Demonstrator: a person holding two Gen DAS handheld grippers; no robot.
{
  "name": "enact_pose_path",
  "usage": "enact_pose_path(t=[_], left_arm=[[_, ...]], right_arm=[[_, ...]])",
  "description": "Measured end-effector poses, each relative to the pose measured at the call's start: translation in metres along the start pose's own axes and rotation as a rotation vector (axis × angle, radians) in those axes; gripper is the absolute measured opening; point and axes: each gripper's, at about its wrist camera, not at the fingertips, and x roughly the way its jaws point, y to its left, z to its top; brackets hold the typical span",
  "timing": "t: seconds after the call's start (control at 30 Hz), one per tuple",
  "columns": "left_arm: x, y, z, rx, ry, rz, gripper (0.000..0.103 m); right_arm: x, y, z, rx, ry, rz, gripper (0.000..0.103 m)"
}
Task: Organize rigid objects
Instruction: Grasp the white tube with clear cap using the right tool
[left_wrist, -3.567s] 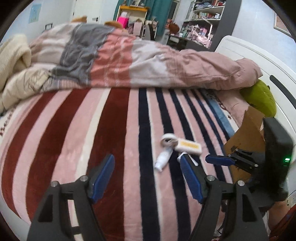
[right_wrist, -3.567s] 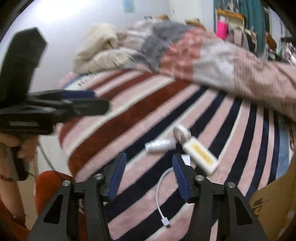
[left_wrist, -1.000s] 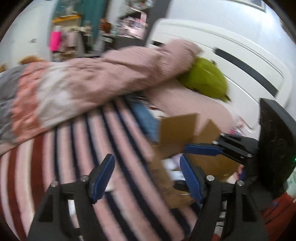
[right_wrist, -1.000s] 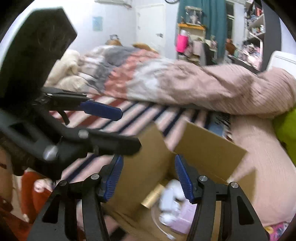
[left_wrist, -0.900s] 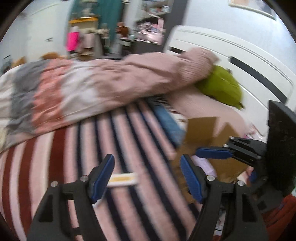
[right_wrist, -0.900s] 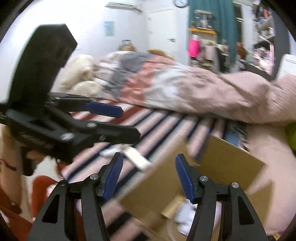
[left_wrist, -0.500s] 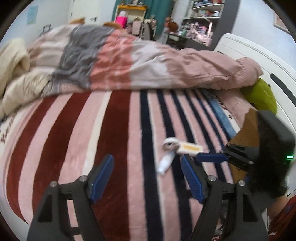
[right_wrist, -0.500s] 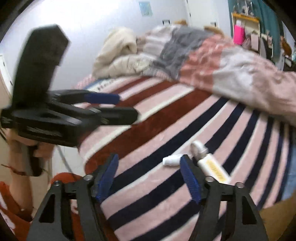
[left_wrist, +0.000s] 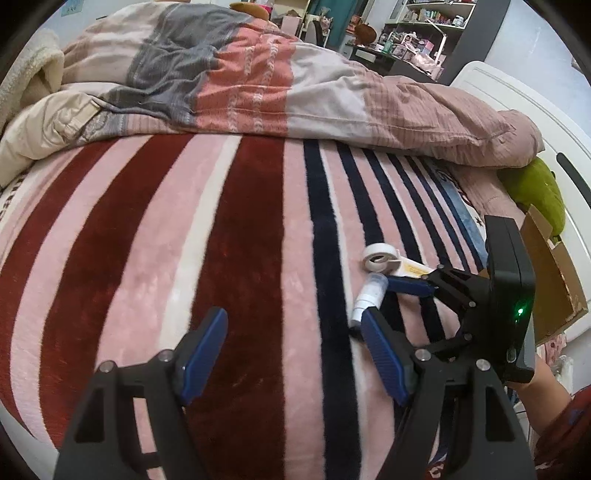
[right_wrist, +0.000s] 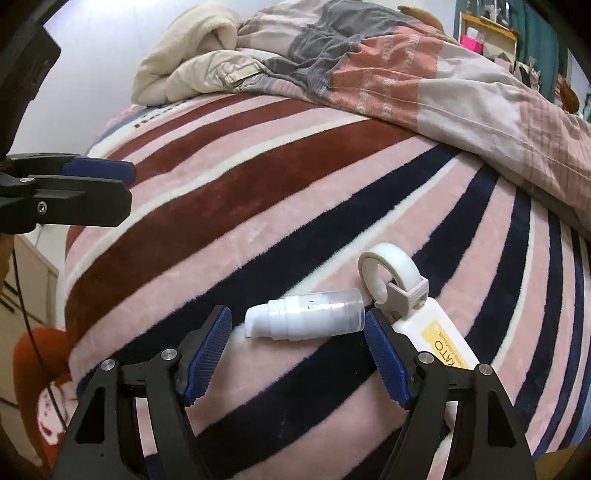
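Note:
A small white pump bottle (right_wrist: 304, 319) lies on its side on the striped blanket (right_wrist: 258, 206). Next to it lies a white flat bottle with a yellow label (right_wrist: 439, 339) and a white ring-shaped hook (right_wrist: 388, 269). My right gripper (right_wrist: 297, 350) is open and empty, its jaws just in front of the pump bottle, one on each side. In the left wrist view the pump bottle (left_wrist: 369, 297) and ring (left_wrist: 380, 256) lie right of centre, with the right gripper (left_wrist: 406, 286) beside them. My left gripper (left_wrist: 291, 350) is open and empty above the blanket.
A crumpled pink and grey duvet (left_wrist: 258, 85) lies across the back of the bed. An open cardboard box (left_wrist: 554, 273) stands at the right bed edge, beside a green plush (left_wrist: 535, 192) and white headboard (left_wrist: 517, 96). A cream blanket (right_wrist: 192, 59) is heaped at the far left.
Both grippers swung from the cardboard box back to the bed. The right gripper has come down close to the pump bottle. The white cable seen earlier is out of view.

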Motion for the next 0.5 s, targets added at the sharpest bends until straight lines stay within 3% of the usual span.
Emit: enact_pose_path(t=[0.03, 0.2, 0.33, 0.4, 0.5], left_arm=[[0.000, -0.002, 0.000, -0.001, 0.007, -0.016, 0.072], [-0.008, -0.022, 0.005, 0.013, 0.011, -0.103, 0.072], [-0.024, -0.055, 0.013, 0.050, -0.007, -0.199, 0.072], [-0.033, -0.077, 0.017, 0.081, -0.022, -0.231, 0.066], [-0.043, -0.109, 0.021, 0.142, -0.033, -0.251, 0.039]], right_arm=[[-0.002, 0.000, 0.000, -0.004, 0.001, -0.006, 0.058], [-0.029, 0.009, 0.001, -0.024, -0.044, 0.018, 0.059], [-0.073, 0.022, 0.005, -0.066, -0.137, 0.046, 0.058], [-0.103, 0.027, 0.005, -0.083, -0.198, 0.052, 0.058], [-0.141, 0.028, 0.001, -0.089, -0.273, 0.048, 0.058]])
